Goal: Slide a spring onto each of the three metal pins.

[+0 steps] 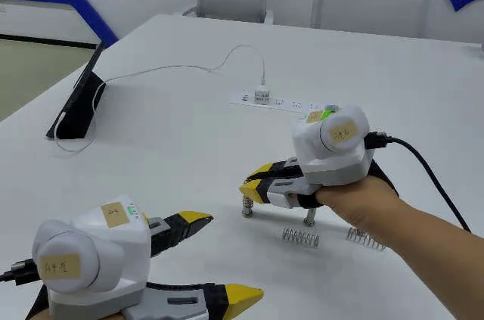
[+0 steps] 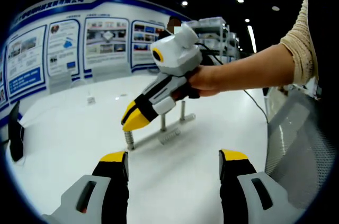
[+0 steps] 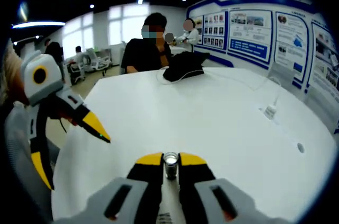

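R gripper (image 1: pixel 252 190) clamped on spring (image 3: pixel 170 170) atop end pin (image 1: pixel 247 208); L gripper (image 1: pixel 223 256) open, holding nothing.
Spring stands upright on the pin. Its coils show below the yellow jaw tips in the left gripper view, and the R jaws press it from both sides nr its top. Middle pin (image 2: pixel 163 123) & far pin (image 2: pixel 183 112) stand bare in the same row. One loose spring (image 1: pixel 300 237) lies flat on the white table (image 1: pixel 174 146) just in front of the pins, and a second loose spring (image 1: pixel 366 239) lies below the hand (image 1: pixel 355 199) on the R gripper. L gripper hovers low nr the person, well apart from the pins, jaws spread wide. Power strip (image 1: pixel 276 100) & propped tablet (image 1: pixel 76 108) sit further back.
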A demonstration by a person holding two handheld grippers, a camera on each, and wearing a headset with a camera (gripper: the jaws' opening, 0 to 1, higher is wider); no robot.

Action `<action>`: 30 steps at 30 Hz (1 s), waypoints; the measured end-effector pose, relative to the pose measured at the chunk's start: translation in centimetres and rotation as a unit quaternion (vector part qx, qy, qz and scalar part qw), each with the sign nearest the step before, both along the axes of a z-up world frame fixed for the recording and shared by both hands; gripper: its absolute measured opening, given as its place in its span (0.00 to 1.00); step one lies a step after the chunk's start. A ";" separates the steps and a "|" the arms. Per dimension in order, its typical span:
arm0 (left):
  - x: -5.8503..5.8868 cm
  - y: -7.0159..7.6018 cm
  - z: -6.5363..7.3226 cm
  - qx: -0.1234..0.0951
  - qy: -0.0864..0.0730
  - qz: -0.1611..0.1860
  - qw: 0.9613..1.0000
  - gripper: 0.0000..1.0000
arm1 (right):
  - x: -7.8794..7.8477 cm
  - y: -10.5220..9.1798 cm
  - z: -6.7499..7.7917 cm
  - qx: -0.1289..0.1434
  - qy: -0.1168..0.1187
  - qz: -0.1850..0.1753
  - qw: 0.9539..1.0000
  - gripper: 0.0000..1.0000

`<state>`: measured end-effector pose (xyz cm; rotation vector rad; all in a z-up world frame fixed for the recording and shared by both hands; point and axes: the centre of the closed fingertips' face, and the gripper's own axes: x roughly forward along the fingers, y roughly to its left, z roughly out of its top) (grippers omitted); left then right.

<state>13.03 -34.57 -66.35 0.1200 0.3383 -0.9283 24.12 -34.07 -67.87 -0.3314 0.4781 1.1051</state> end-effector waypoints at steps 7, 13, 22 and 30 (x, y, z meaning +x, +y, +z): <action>0.1 0.0 0.0 -0.001 0.001 0.001 1.000 0.71 | 0.0 -0.1 -1.0 -0.013 0.003 0.000 1.000 0.12; 0.2 0.0 0.1 -0.002 -0.001 0.002 1.000 0.71 | 0.0 0.0 -1.1 -0.016 0.002 0.001 1.000 0.12; 0.2 0.0 0.1 0.000 -0.002 0.002 1.000 0.71 | -0.2 -0.1 -1.1 -0.016 0.003 0.000 1.000 0.15; 0.3 -0.1 0.3 0.001 -0.005 0.000 1.000 0.71 | -0.3 -0.7 -0.1 -0.008 -0.001 -0.009 1.000 0.17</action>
